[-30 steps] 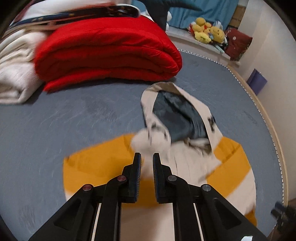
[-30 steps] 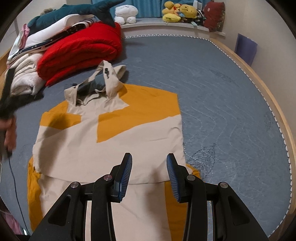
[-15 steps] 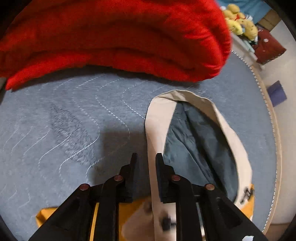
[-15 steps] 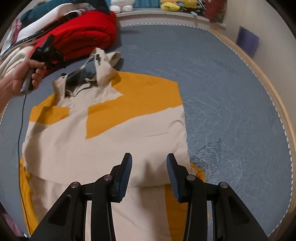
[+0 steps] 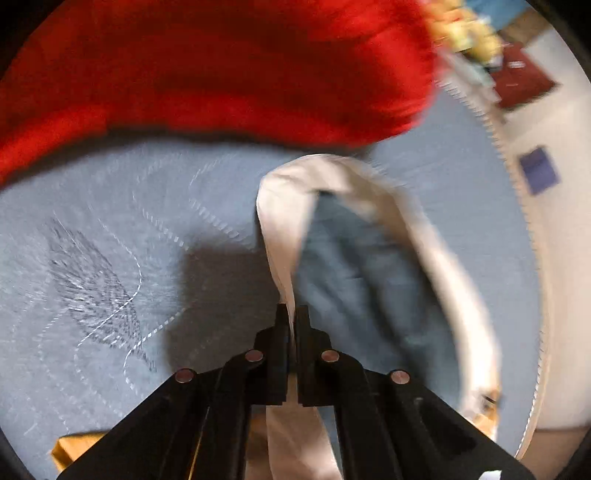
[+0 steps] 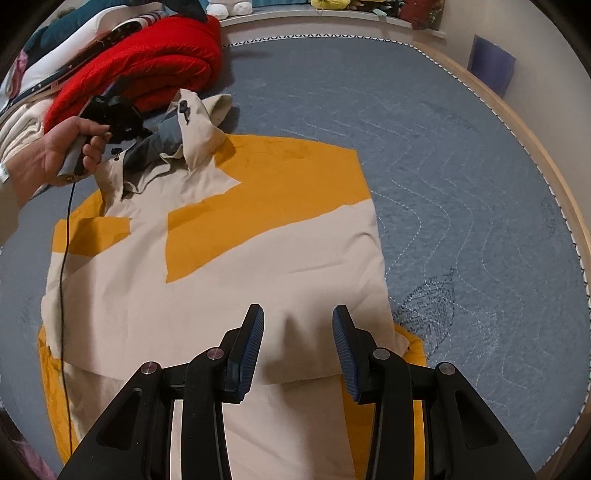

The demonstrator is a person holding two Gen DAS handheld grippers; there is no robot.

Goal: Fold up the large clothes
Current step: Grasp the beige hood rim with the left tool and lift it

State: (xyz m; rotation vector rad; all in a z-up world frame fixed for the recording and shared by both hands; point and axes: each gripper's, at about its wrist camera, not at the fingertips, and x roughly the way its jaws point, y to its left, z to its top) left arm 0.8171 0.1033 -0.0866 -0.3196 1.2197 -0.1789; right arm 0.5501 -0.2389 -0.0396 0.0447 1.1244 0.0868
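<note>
Hood (image 5: pixel 284 236) edge between left gripper (image 5: pixel 291 314) fingers.

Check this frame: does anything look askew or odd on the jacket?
Only the hood: it is bunched and lifted off the bed, its grey lining showing, because the left hand-held gripper is shut on its rim. The jacket body lies flat, sleeves folded in. The right hand-held gripper is open above it.

Place: a home bedroom.
Bed: quilted grey-blue mattress (image 6: pixel 424 122) with a wooden frame (image 6: pixel 539 147) fills the right wrist view.
Bedding: folded red blanket (image 6: pixel 147 70) at 11 o'clock, beside stacked pale linens (image 6: pixel 18 125).
Toys: plush animals (image 6: pixel 332 3) on a ledge at 12 o'clock.
Wall: plain, off-white (image 6: pixel 535 48), at 2 o'clock.
</note>
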